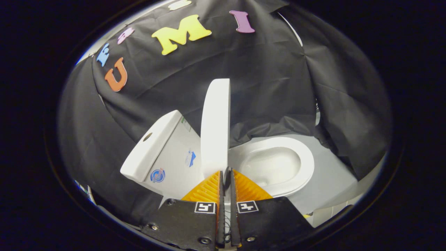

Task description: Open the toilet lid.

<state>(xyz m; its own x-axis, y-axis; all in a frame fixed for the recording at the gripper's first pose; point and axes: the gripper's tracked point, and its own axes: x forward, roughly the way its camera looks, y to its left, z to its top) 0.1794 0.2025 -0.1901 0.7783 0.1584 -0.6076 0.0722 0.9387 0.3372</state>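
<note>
From the tongs' camera I saw the toilet lid (215, 125) standing raised, edge-on, straight ahead of my tongs (225, 174). Their orange fingers (208, 190) were nearly together, with the lid's lower edge at the tips; whether both pressed it I could not tell. The tank (156, 150) lay beside the lid on one side, the open seat and bowl (278, 164) on the other.

Sharp, evenly lit, heavy fisheye warp.
</note>
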